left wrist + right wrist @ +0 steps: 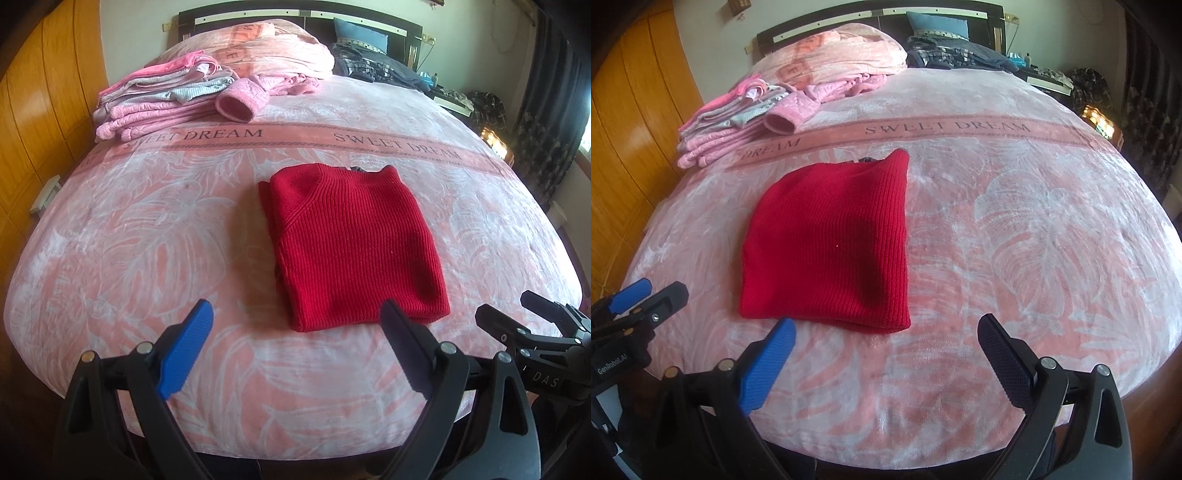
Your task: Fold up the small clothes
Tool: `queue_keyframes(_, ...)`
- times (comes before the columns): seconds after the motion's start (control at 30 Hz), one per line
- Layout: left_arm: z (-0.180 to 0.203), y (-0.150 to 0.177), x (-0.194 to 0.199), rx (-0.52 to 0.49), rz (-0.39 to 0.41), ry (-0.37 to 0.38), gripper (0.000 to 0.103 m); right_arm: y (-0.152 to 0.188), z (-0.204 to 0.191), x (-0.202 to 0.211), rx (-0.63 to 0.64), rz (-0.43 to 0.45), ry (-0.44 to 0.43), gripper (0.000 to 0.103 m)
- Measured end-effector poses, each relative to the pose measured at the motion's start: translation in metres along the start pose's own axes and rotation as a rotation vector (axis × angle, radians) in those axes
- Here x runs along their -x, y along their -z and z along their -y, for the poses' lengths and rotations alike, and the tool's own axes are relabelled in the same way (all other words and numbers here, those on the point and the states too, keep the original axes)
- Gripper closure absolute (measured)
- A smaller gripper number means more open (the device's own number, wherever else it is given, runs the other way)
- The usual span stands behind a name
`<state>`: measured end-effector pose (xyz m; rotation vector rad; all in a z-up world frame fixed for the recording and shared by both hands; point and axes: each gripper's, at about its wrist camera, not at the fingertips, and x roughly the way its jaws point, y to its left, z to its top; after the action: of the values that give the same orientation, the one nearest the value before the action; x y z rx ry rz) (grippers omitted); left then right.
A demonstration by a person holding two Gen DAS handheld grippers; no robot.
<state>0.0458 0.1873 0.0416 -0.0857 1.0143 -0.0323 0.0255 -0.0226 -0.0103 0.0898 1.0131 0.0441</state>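
Observation:
A red knitted sweater [351,243] lies folded into a compact rectangle on the pink bed cover [147,229], its collar end pointing toward the headboard. The same red sweater [831,243] fills the centre-left of the right wrist view. My left gripper [297,314] hovers just before the sweater's near edge, open, with nothing between its blue and black fingers. My right gripper [884,332] sits near the sweater's near right corner, also open and empty. Each gripper shows at the edge of the other's view: the right gripper [517,314], the left gripper [646,291].
A stack of folded pink and grey clothes [162,99] sits at the far left of the bed, with a loose pink garment [266,86] beside it. Pillows and dark clothing [376,62] lie by the headboard. A wooden wardrobe [37,129] stands left; dark curtains [554,92] hang right.

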Motion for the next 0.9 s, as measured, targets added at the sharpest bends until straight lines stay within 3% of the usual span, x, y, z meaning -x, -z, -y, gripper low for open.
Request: queue_keyframes(0.9,0.0017,0.0044,-0.0087,-0.005,-0.026,0.004,0.012,-0.0006,0.0054,-0.0018,-0.011,-0.003,0.006,0.004)
